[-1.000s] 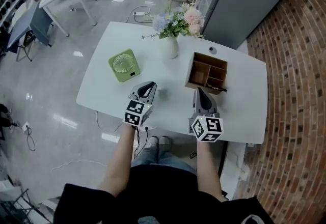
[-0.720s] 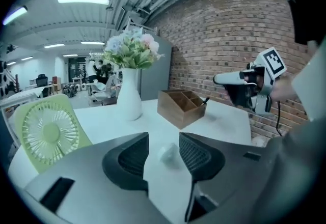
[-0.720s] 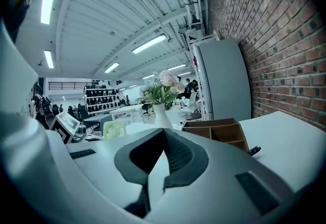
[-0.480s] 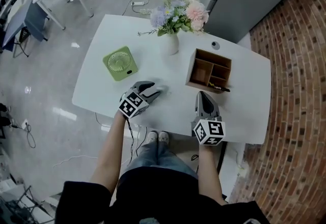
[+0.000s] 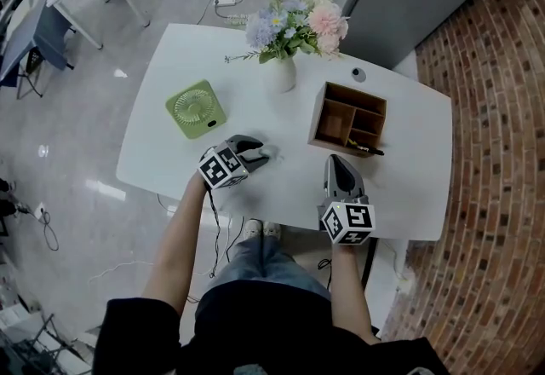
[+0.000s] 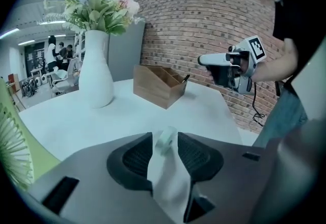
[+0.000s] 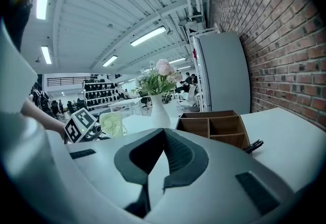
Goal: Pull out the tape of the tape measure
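Note:
A small pale tape measure (image 5: pixel 268 152) lies on the white table (image 5: pixel 409 135) near its front edge. My left gripper (image 5: pixel 258 152) points right at it. In the left gripper view the tape measure (image 6: pixel 165 140) sits between the tips of the two dark pads, with a gap on each side. The jaws stand wide and are closing. No tape is drawn out that I can see. My right gripper (image 5: pixel 334 163) hovers over the table's front right, apart from the tape measure. Its pads meet with nothing between them in the right gripper view (image 7: pixel 163 134).
A green desk fan (image 5: pixel 195 109) stands at the left. A white vase of flowers (image 5: pixel 278 75) is at the back. A wooden organiser (image 5: pixel 347 119) with a black pen (image 5: pixel 366 149) sits ahead of the right gripper. The table's front edge runs just under both grippers.
The left gripper has turned to point right at the tape measure and its jaws have gone from shut to wide. The right gripper has hardly moved.

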Available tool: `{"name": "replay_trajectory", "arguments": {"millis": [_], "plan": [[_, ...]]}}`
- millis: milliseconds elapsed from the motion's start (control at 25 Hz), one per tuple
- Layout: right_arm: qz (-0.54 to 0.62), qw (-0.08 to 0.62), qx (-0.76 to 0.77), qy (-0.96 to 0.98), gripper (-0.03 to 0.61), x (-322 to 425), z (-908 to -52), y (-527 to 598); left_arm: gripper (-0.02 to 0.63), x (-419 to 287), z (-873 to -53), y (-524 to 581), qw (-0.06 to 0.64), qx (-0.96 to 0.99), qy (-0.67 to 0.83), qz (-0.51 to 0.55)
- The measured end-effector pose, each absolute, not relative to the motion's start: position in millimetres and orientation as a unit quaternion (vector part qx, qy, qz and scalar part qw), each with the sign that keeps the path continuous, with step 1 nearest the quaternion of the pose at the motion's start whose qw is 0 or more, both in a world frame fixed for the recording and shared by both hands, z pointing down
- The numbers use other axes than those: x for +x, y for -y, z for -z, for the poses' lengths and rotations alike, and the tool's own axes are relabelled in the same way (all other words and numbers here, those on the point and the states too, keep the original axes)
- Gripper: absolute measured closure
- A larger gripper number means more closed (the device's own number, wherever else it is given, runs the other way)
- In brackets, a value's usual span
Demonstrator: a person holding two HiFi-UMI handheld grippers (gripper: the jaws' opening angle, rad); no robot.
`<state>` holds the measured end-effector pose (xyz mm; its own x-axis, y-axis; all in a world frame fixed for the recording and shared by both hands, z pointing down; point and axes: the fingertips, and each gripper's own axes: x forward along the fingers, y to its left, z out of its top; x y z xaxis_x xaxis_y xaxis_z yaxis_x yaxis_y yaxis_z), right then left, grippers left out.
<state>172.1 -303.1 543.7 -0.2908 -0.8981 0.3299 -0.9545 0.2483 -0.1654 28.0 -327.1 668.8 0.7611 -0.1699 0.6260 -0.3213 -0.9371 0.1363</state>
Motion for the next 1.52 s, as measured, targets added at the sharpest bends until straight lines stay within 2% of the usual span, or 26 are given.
{"name": "replay_trajectory", "arguments": {"millis": [120,200,560,840,960,1280,1520], "plan": [[-0.169,0.089,0.588,0.786,0.577,172.3,-547.1,302.1,0.522,29.1,-672.1,324.9,0.119,0.932,0.126,-0.319],[-0.171,0.093,0.587,0.786,0.577,171.8,-550.1,300.4,0.537,29.3,-671.8,321.5,0.119,0.933,0.125,-0.315],[-0.159,0.113,0.561,0.805,0.577,157.2,-552.5,290.9,0.543,41.8,-626.3,297.9,0.094,0.949,0.126,-0.274],[-0.139,0.163,0.482,0.850,0.577,121.1,-559.6,270.1,0.543,53.7,-585.8,285.8,0.058,0.960,0.124,-0.244],[-0.138,0.187,0.448,0.864,0.505,106.9,-565.2,261.9,0.543,58.4,-571.2,279.6,0.041,0.963,0.118,-0.237],[-0.108,0.237,0.427,0.866,0.507,96.2,-575.4,252.6,0.543,64.9,-549.1,258.8,0.013,0.967,0.101,-0.234],[-0.087,0.238,0.425,0.869,0.550,89.5,-569.1,249.2,0.543,62.2,-542.9,251.5,0.009,0.967,0.100,-0.233]]}}
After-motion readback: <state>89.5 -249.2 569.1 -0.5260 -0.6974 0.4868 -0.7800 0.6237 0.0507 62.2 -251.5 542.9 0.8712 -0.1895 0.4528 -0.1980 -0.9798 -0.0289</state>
